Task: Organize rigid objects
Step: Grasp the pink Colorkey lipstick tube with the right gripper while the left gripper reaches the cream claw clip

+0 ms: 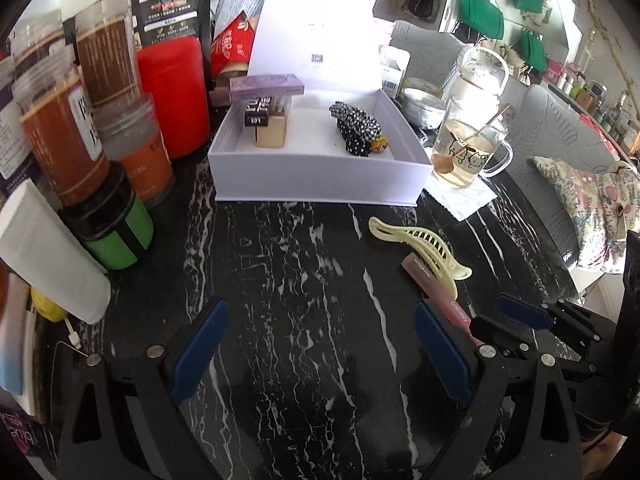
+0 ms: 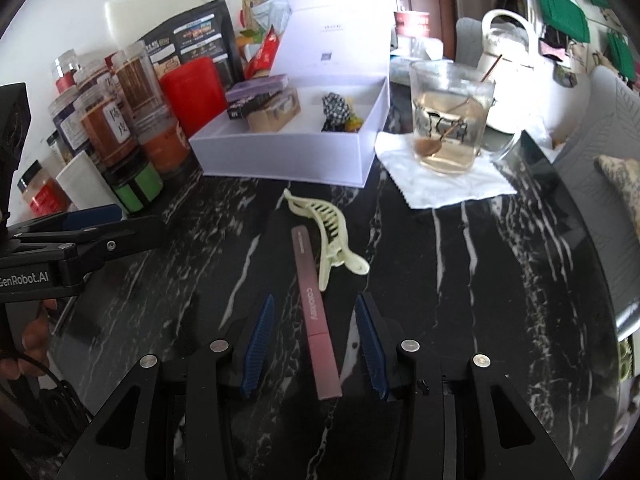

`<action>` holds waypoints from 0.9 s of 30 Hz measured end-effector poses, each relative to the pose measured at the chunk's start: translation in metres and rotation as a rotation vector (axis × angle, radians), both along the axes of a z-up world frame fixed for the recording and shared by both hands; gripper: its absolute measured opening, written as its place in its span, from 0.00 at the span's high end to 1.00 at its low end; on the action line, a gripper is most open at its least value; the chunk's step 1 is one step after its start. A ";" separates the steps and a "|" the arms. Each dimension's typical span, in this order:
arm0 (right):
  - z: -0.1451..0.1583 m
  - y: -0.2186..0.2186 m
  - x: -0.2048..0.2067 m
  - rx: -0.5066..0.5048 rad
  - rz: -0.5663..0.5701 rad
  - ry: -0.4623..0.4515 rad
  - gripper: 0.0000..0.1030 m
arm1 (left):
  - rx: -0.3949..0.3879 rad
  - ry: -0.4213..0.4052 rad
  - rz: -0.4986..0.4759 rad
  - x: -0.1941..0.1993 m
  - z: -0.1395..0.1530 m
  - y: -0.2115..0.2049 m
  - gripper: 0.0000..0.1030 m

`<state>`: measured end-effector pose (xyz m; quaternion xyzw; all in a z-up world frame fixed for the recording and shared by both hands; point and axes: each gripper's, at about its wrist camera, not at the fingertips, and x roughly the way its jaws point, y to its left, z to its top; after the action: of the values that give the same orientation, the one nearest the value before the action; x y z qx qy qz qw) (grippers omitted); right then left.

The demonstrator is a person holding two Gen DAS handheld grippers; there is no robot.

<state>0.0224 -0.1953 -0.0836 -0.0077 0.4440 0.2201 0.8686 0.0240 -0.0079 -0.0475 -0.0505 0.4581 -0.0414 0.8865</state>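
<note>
Right wrist view alone shows the whole pink colorkey box (image 2: 314, 312), a long slim carton lying flat on the black marble table (image 2: 460, 280), running from frame centre down toward the bottom, its lower end between the right gripper (image 2: 316, 344) fingers. Left wrist view catches only part of that carton (image 1: 440, 290) at lower right, the rest hidden behind its own blue pad and the right gripper (image 1: 504, 320) beyond it.

A pale yellow hair claw clip (image 2: 328, 236) lies just beside the carton's upper end, apparently touching it. Above, in the upper middle of both views, the white gift box (image 2: 280, 156) stands with its lid up, holding small cosmetic cartons (image 2: 266, 110) on its left side and a black-and-white scrunchie (image 2: 336, 110) on its right. Jars and canisters (image 1: 80, 128) crowd the left edge; a glass mug (image 2: 448, 124) on a white napkin (image 2: 444, 182) sits at upper right. Nothing lies between the clip and the gift box.

The right gripper's jaws are spread, straddling the carton with a gap on each side, gripping nothing. The left gripper (image 1: 320, 350) is wide apart over bare marble, holding nothing.
</note>
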 end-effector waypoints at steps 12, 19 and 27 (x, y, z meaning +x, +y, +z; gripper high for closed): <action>-0.021 0.016 0.005 -0.065 0.060 0.019 0.87 | -0.008 0.000 0.002 0.008 -0.007 0.000 0.08; -0.011 0.004 -0.002 0.008 0.077 0.013 0.87 | -0.006 -0.013 -0.010 0.018 -0.005 -0.005 0.08; 0.007 -0.018 -0.009 0.035 0.062 -0.026 0.87 | 0.003 -0.023 -0.053 0.032 -0.005 -0.020 0.08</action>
<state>0.0132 -0.2132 -0.0764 -0.0091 0.4284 0.2543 0.8670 0.0564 -0.0282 -0.0526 -0.0365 0.4489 -0.0646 0.8905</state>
